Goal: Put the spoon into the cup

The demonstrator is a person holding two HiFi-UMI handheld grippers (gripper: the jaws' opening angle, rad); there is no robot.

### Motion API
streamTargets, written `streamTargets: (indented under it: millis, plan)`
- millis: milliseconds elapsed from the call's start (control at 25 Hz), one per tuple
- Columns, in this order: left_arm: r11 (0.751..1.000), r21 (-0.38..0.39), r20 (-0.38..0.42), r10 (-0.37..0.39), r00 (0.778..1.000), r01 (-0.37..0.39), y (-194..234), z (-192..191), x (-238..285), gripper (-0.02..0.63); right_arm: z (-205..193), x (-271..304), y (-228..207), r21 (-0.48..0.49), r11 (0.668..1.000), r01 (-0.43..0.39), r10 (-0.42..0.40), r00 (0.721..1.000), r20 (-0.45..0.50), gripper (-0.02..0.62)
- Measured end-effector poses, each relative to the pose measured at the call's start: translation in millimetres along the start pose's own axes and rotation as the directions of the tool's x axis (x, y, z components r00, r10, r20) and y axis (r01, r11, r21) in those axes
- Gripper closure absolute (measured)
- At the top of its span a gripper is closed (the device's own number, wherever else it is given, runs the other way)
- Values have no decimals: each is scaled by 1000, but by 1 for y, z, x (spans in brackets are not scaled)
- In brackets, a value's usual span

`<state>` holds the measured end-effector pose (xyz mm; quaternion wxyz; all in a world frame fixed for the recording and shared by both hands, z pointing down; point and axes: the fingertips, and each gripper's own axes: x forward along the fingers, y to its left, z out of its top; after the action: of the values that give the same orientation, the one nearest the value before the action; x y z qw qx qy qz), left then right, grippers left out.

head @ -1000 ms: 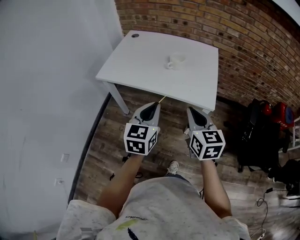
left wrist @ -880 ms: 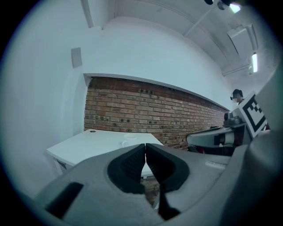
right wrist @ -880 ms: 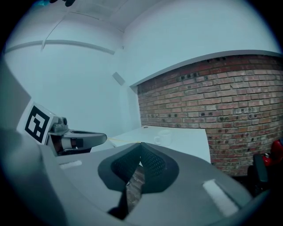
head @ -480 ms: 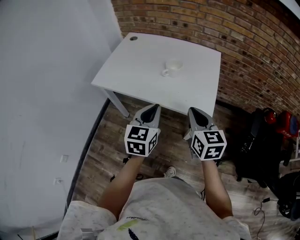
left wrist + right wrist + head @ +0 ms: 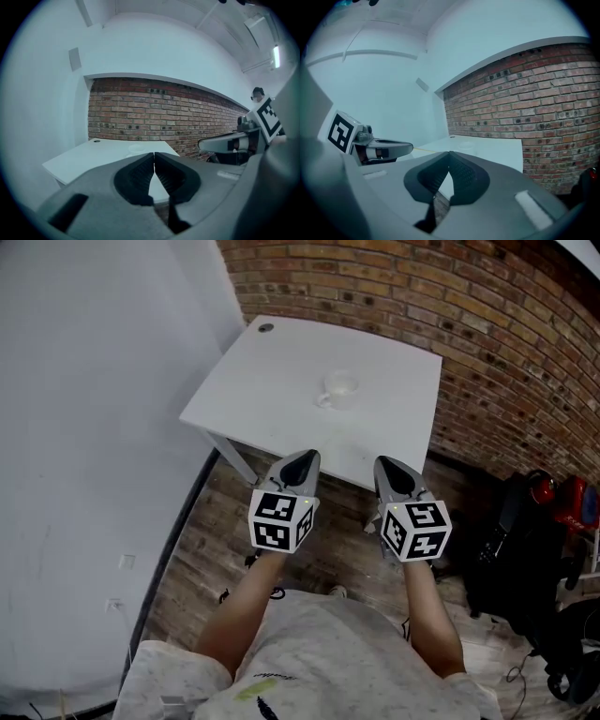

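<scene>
A small pale cup (image 5: 339, 386) stands near the middle of the white table (image 5: 272, 371); it also shows as the cup (image 5: 137, 149) and the cup (image 5: 468, 145) in the gripper views. My left gripper (image 5: 305, 457) hovers at the table's near edge, jaws pressed together. In the right gripper view a thin yellowish spoon handle (image 5: 425, 150) pokes out from that left gripper (image 5: 410, 147). The spoon does not show in the other views. My right gripper (image 5: 384, 463) is level beside it, shut with nothing in it.
A brick wall (image 5: 487, 324) runs behind and right of the table, a white wall (image 5: 94, 381) to the left. A small dark round cap (image 5: 266, 328) sits at the table's far left corner. Black bags (image 5: 516, 540) and red gear (image 5: 562, 498) lie on the wood floor at right.
The table and cup have slid lower in the head view, nearer to both grippers, whose tips now reach the table's near edge. Both grippers keep their pose and stay shut.
</scene>
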<state>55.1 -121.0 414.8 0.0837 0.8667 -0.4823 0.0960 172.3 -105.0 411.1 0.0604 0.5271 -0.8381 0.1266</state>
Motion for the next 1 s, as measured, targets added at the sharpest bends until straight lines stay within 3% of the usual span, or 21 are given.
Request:
streamTargets:
  millis: [520,1000]
  plan:
    - [1000,3,-6,7,1000,-7,18,13,56,603,16,41,-33,-13,1000,-12,11,1000,-5,585]
    - [999,7,-45,-52,998,52,75,24,131,603,36,121,-53,-13,999,40,-40,999,-36,585]
